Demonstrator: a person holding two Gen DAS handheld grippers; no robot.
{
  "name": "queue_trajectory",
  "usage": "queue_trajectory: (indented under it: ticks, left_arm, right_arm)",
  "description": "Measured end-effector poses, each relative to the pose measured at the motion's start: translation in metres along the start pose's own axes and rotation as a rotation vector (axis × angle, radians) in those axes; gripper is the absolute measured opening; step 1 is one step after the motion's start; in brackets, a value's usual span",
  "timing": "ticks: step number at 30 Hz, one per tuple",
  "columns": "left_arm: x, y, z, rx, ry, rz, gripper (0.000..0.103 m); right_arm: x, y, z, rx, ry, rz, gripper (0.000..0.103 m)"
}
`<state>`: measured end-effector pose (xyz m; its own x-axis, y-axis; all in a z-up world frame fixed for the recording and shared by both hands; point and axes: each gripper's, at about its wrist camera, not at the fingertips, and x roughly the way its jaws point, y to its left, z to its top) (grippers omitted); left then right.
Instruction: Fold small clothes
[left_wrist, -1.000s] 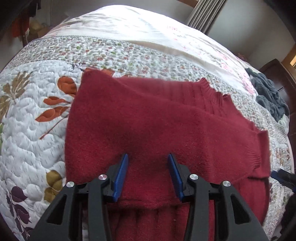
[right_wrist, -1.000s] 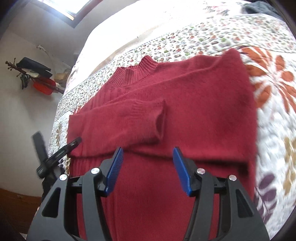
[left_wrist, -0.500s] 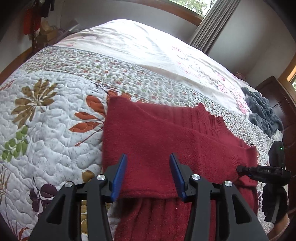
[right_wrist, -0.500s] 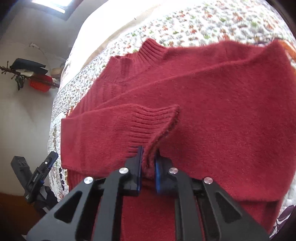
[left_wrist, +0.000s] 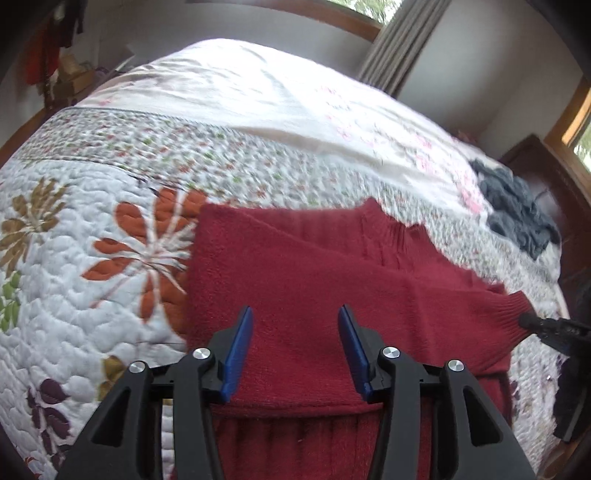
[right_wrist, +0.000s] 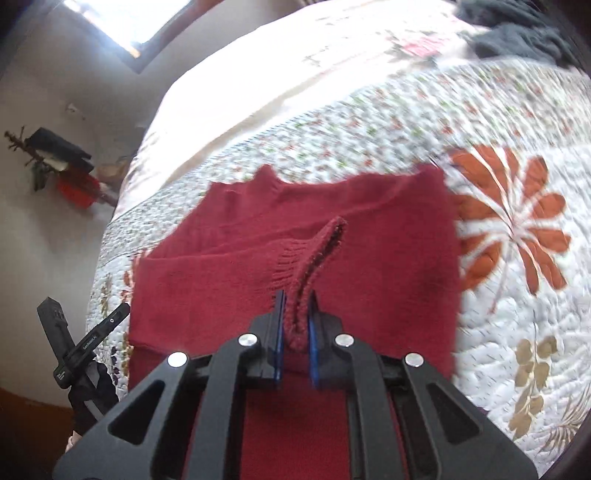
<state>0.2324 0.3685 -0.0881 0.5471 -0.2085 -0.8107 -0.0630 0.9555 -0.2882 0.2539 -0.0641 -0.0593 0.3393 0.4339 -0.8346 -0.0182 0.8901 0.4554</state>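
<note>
Right gripper (right_wrist: 295, 325): jaws nearly pressed together, pinching the ribbed cuff (right_wrist: 317, 258) of the sweater's sleeve; the cuff stands up on edge between the blue pads (right_wrist: 279, 332) and runs away from the camera; the rest of that sleeve lies across the sweater body to the left in this view

Left gripper (left_wrist: 295, 347): jaws spread wide, holding nothing; both blue pads hang over the folded red knit near its lower fold edge; contact with the fabric cannot be told

Sweater (left_wrist: 314, 288): red knit, lying flat on the quilt (left_wrist: 74, 258) of a bed; collar (right_wrist: 266, 177) points toward the far side of the bed, hem toward the cameras, so the long axis runs from near to far; sleeves are folded in across the chest; in the left view the cuff sits at the right edge, where the tip of the right gripper meets it

Quilt: white, with orange, brown and purple leaf prints and a floral band beyond the collar; a dark grey garment (left_wrist: 517, 210) lies well apart on the far right of the bed
</note>
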Motion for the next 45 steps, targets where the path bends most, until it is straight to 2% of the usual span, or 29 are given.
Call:
queue_trajectory:
  ticks: [4,7,9,11,13,16,19,21,26,32,36,39,42,45]
  left_arm:
    - [0.029,-0.003,-0.008,0.022,0.066,0.058,0.048]
    - [0.036,-0.003,-0.011,0.030,0.075,0.071,0.048]
    - [0.033,-0.004,-0.010,0.035,0.077,0.075,0.048]
    - [0.024,-0.008,-0.009,0.040,0.066,0.067,0.048]
    - [0.012,-0.016,-0.008,0.056,0.038,0.047,0.048]
    - [-0.002,-0.031,-0.008,0.094,0.004,0.021,0.050]
    - [0.001,-0.043,-0.010,0.108,0.018,-0.002,0.052]
    - [0.007,-0.046,-0.012,0.120,0.030,0.011,0.052]
    - [0.033,-0.032,-0.024,0.093,0.102,0.060,0.052]
    - [0.046,-0.027,-0.031,0.094,0.121,0.075,0.053]
    - [0.037,-0.031,-0.028,0.081,0.132,0.092,0.053]
    - [0.009,-0.034,-0.042,0.116,0.114,0.093,0.053]
    - [-0.018,-0.029,-0.070,0.129,0.117,0.084,0.054]
    - [-0.046,-0.017,-0.112,0.135,0.132,0.097,0.054]
  right_arm:
    - [0.024,-0.028,-0.013,0.044,0.056,-0.059,0.009]
    - [0.045,-0.039,-0.024,0.067,0.098,-0.072,0.011]
    - [0.045,-0.041,-0.026,0.074,0.092,-0.058,0.013]
    - [0.035,-0.042,-0.026,0.083,0.070,-0.075,0.021]
    - [0.015,-0.036,-0.026,0.065,0.014,-0.100,0.022]
    - [-0.003,-0.022,-0.026,0.044,-0.035,-0.039,0.022]
    - [0.001,-0.005,-0.026,-0.002,-0.010,0.006,0.022]
    - [0.011,0.003,-0.028,-0.025,0.016,-0.004,0.022]
    - [0.040,-0.012,-0.036,0.003,0.072,-0.106,0.021]
    - [0.052,-0.031,-0.042,0.054,0.073,-0.054,0.021]
    - [0.037,-0.030,-0.045,0.077,0.051,-0.027,0.021]
    - [0.010,-0.021,-0.066,0.049,0.007,-0.048,0.041]
    - [-0.015,-0.014,-0.116,-0.006,0.002,-0.041,0.042]
    - [-0.032,-0.013,-0.183,-0.027,0.031,-0.045,0.042]
